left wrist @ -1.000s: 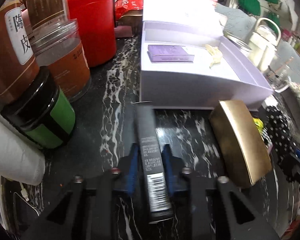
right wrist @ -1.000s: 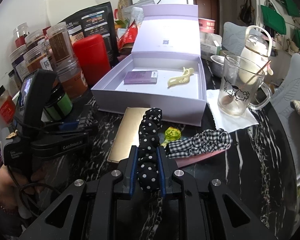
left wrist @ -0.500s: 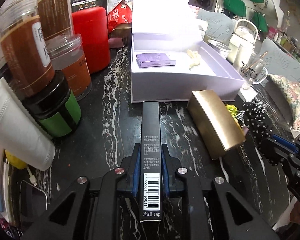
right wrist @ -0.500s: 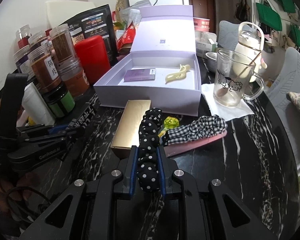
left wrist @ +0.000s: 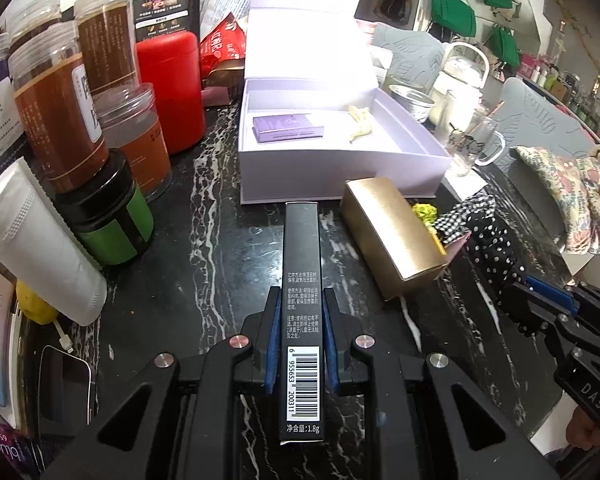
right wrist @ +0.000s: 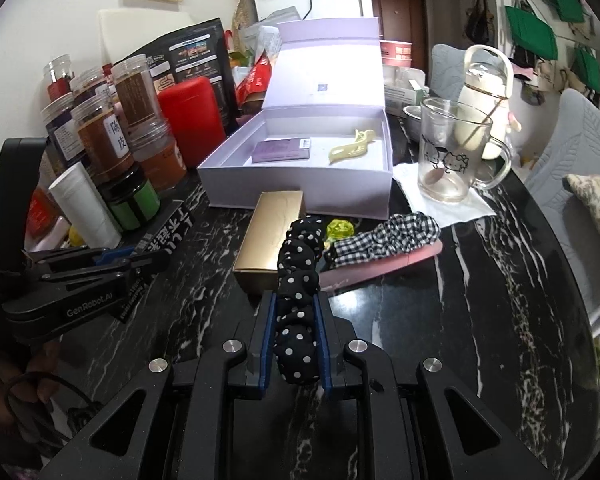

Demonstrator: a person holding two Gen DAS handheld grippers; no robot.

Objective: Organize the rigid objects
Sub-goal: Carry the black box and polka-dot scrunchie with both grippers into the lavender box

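Note:
My left gripper is shut on a long black carton with a barcode, held above the marble table and pointing at the open lilac box. The box holds a purple card box and a yellow hair clip. My right gripper is shut on a black polka-dot scrunchie. A gold box lies just ahead of it, in front of the lilac box. The left gripper also shows in the right wrist view.
Jars, a red canister and a white tube crowd the left side. A checked scrunchie on a pink comb, a green candy and a glass mug on a napkin sit to the right. A phone lies near left.
My left gripper has pulled back and risen with the black carton, so the lilac box looks farther away. My right gripper has drawn back slightly with the scrunchie.

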